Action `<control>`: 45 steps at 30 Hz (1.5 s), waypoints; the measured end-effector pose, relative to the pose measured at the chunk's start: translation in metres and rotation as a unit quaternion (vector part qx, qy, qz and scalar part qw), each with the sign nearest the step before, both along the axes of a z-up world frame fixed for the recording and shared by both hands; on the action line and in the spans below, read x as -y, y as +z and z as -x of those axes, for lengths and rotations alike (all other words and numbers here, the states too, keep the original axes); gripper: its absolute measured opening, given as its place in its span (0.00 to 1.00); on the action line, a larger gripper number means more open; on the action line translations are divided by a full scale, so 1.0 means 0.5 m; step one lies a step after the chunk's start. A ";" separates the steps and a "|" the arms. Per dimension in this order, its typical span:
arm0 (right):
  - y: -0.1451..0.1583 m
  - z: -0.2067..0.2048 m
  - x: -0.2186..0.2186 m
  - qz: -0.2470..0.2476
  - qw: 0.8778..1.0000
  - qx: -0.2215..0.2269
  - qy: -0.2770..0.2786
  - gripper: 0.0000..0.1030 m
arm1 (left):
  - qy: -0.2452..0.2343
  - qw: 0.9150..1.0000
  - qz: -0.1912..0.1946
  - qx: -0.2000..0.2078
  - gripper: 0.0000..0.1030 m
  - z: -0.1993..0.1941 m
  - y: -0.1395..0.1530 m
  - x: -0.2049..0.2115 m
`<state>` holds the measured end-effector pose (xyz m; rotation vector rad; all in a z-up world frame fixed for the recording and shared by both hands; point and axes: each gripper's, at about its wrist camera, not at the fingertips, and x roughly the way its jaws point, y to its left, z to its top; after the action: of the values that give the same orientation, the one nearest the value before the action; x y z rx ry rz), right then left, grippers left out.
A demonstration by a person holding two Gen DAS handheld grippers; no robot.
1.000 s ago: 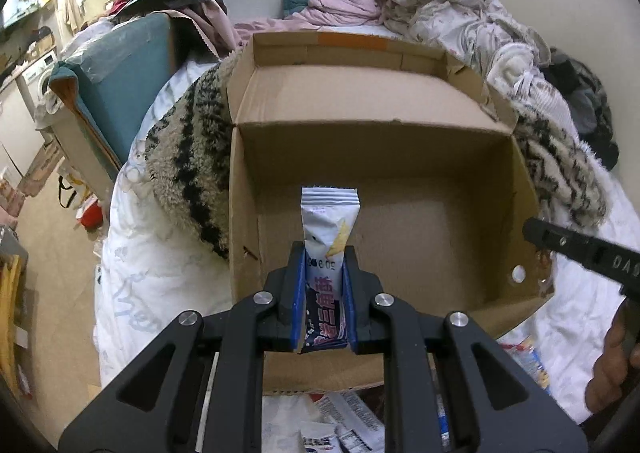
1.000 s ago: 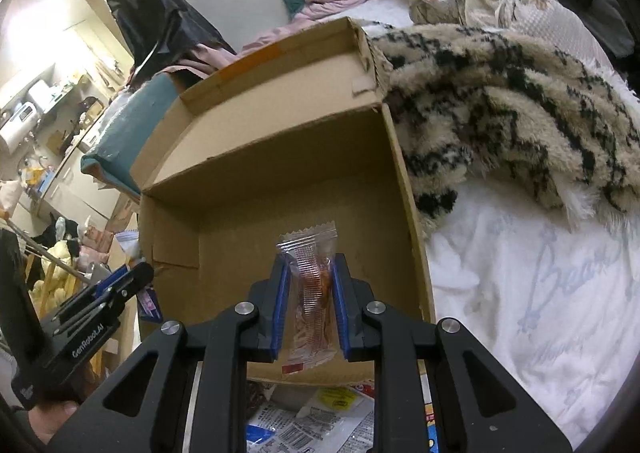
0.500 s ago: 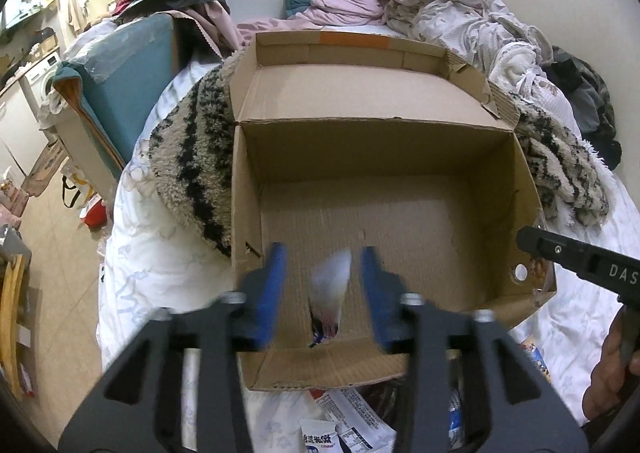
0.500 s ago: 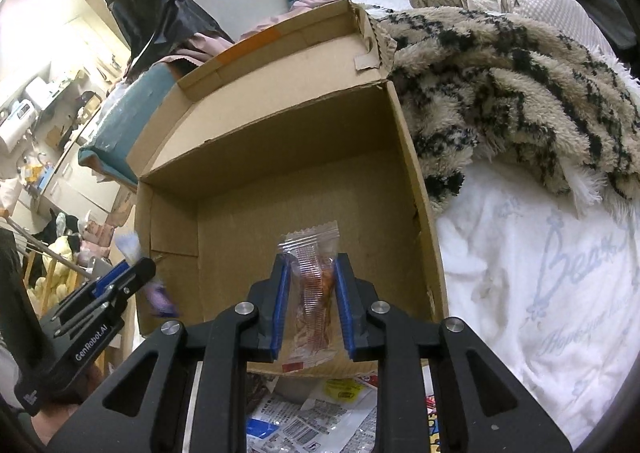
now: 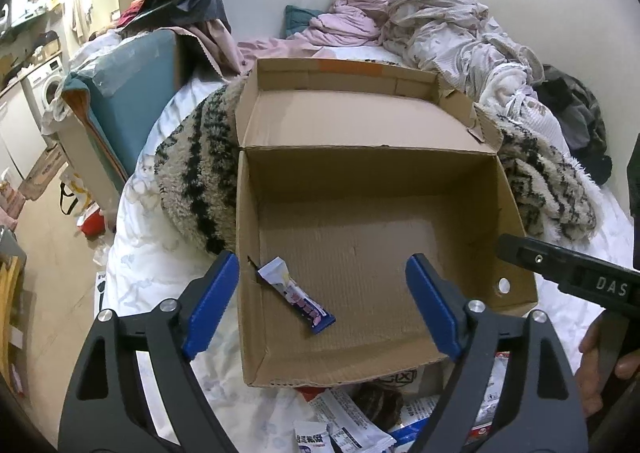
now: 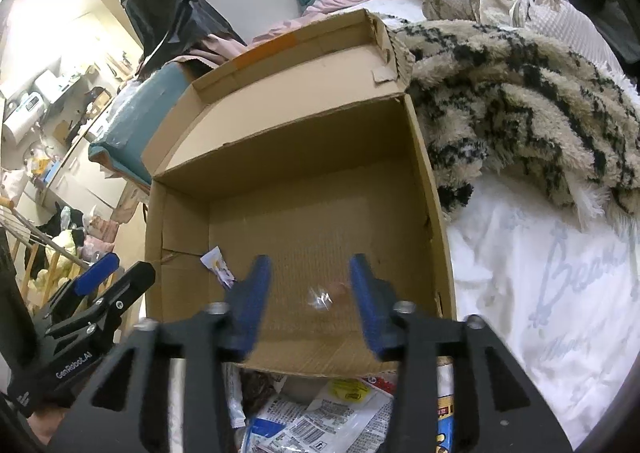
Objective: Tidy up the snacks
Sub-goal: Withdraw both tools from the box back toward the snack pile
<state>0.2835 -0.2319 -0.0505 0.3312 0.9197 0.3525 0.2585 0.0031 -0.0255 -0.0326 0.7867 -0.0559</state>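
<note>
An open cardboard box [image 5: 516, 213] lies on the bed; it also shows in the right wrist view [image 6: 430, 189]. A white and blue snack stick [image 5: 296, 295] lies flat on the box floor near the left wall, also seen from the right wrist [image 6: 218, 267]. My left gripper [image 5: 322, 305] is open and empty above the box's near edge. My right gripper [image 6: 310, 295] is open; a clear-wrapped snack [image 6: 324, 295], blurred, is between the blue pads over the box floor, apart from them.
More snack packets [image 5: 352, 425] lie on the sheet in front of the box, also in the right wrist view [image 6: 320, 413]. A fluffy patterned blanket [image 6: 520, 93] lies behind and beside the box. Piled clothes [image 5: 440, 25] are at the back. A teal cushion [image 5: 128, 93] stands left.
Both grippers opened. The white and blue stick dropped from the left gripper onto the box floor. The clear-wrapped snack left the right gripper's pads and is falling into the box.
</note>
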 end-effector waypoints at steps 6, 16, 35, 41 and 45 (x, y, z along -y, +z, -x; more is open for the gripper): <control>0.016 0.004 0.001 0.004 1.000 0.013 -0.005 0.74 | 0.017 1.000 0.012 0.004 0.81 0.000 0.006 -0.013; 0.058 0.024 -0.003 0.007 0.999 0.036 -0.002 0.74 | 0.036 0.999 0.014 -0.002 0.81 0.025 0.016 -0.021; 0.111 0.181 0.022 0.009 0.999 0.041 -0.005 0.76 | 0.045 0.999 0.012 -0.027 0.81 0.160 0.066 -0.061; 0.114 0.238 0.032 0.007 0.999 0.032 -0.006 0.76 | 0.064 0.997 0.019 -0.038 0.81 0.206 0.065 -0.086; 0.109 0.270 0.036 0.009 1.000 0.022 -0.008 0.76 | 0.059 0.997 0.018 -0.043 0.81 0.239 0.066 -0.088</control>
<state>0.1482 -0.2500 0.0039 0.3131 0.8758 0.3365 0.1392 0.0472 0.0073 -0.1156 0.8683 0.0444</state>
